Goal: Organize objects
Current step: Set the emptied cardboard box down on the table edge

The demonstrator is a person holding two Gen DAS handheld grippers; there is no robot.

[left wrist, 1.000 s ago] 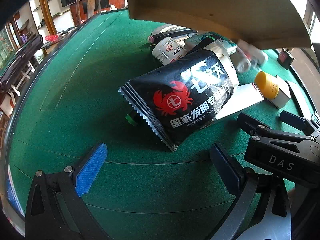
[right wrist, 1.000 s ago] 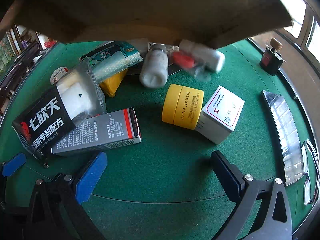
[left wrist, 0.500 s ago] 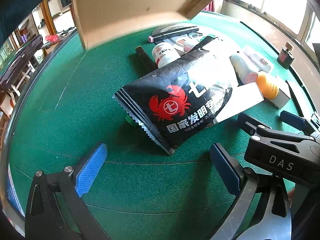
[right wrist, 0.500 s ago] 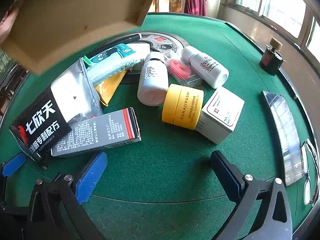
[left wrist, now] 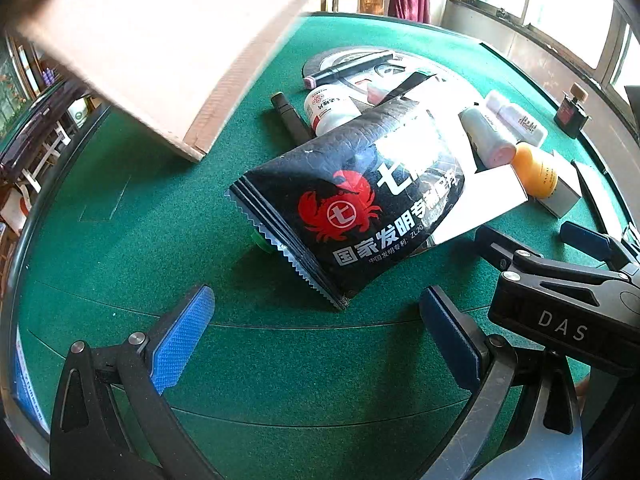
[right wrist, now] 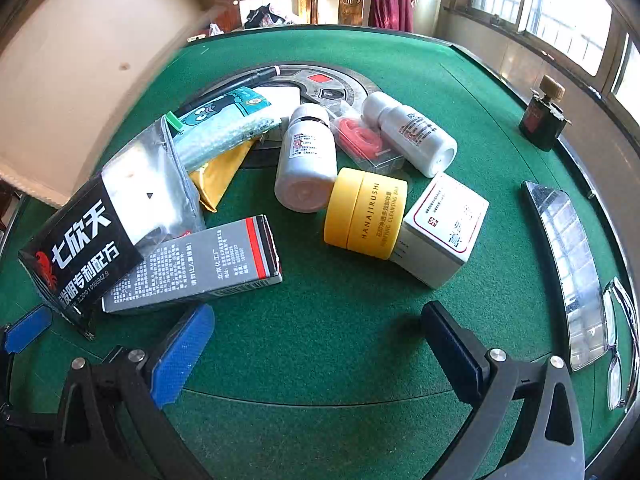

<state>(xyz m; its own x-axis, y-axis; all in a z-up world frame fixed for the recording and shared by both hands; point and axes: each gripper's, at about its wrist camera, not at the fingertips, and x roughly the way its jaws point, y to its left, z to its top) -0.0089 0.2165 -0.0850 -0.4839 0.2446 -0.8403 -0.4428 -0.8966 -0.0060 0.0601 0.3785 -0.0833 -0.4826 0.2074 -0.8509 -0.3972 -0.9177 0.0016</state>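
A pile of objects lies on the green felt table (left wrist: pixel 280 360). A black pouch with a red crab (left wrist: pixel 352 208) lies in front of my open, empty left gripper (left wrist: pixel 316 332). In the right wrist view the pouch (right wrist: pixel 88 236) overlaps a grey carton (right wrist: pixel 192 264). Beyond are a yellow jar (right wrist: pixel 366 214), a white box (right wrist: pixel 440 228), two white bottles (right wrist: pixel 306 160) (right wrist: pixel 416 136), a pink item in a clear case (right wrist: pixel 360 140) and a patterned packet (right wrist: pixel 224 128). My right gripper (right wrist: pixel 316 344) is open and empty just short of them.
A cardboard box (left wrist: pixel 152 48) hangs tilted above the table's left side, blurred. A dark perfume bottle (right wrist: pixel 544 120) stands at the far right. A shiny flat case (right wrist: pixel 568 268) and glasses (right wrist: pixel 620 360) lie along the right edge. A black pen (left wrist: pixel 290 116) lies behind the pouch.
The cardboard box has swung from over the pile to the upper left, uncovering the bottles and the table's far side. Both grippers have stayed in place, open.
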